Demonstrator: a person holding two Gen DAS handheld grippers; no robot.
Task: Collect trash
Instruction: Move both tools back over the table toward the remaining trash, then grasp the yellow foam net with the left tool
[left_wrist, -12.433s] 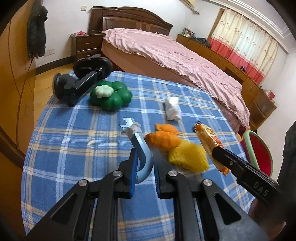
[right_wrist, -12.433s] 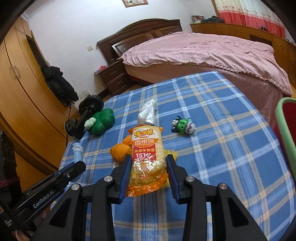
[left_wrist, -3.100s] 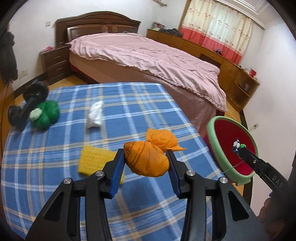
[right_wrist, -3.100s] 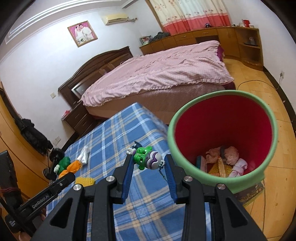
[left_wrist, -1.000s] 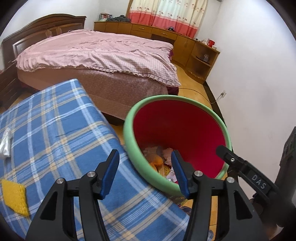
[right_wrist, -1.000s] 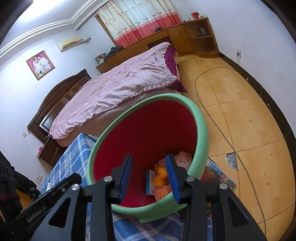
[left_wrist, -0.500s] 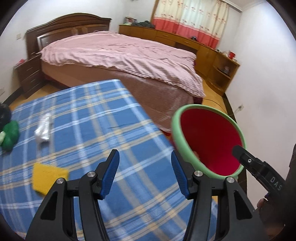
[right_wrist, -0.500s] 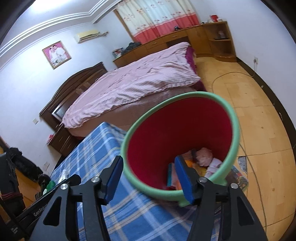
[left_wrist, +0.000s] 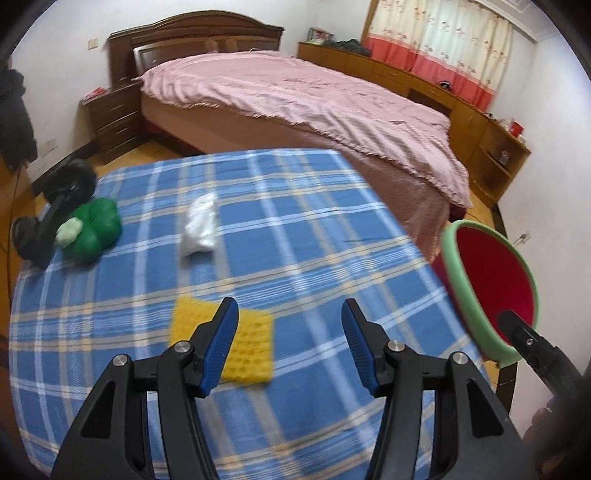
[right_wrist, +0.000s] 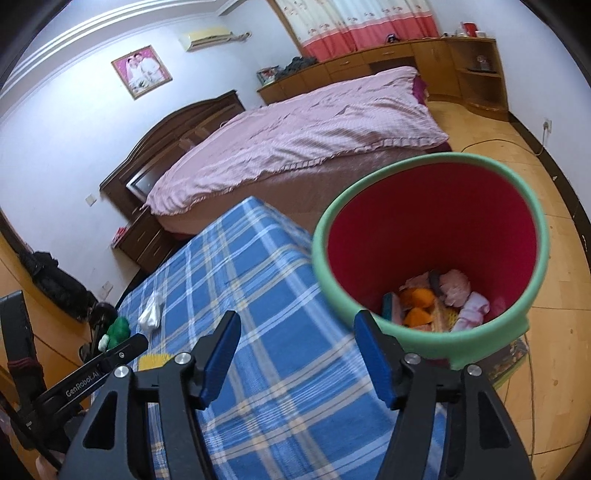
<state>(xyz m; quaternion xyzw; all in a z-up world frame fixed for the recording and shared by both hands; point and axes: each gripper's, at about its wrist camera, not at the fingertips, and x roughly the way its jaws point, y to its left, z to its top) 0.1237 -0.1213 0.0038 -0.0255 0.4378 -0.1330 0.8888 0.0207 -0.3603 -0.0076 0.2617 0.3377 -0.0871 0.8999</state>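
While my left gripper (left_wrist: 288, 332) hangs over the table (left_wrist: 314, 236) with its jaws apart and nothing between them, I see the yellow pad (left_wrist: 236, 343) lying flat on the checked cloth, partly behind the left finger. Farther off on the cloth sits a crumpled white wad (left_wrist: 199, 225), and at the far left edge a green plush (left_wrist: 92, 229) leans against a black dumbbell-shaped thing (left_wrist: 51, 214). Nothing lies between the pad and the wad.

My right gripper (right_wrist: 295, 350) has just been opening, and its jaws are empty over the table's corner. Just beside that corner stands the bin (right_wrist: 325, 266), round, with a thick soft green rim and a red inside. At its bottom I see a heap of orange, pink and yellow scraps (right_wrist: 439, 302); I cannot tell each apart. Beyond the table a bed (left_wrist: 314, 107) with a wrinkled pink cover fills the room, with wooden cabinets along the curtained wall.
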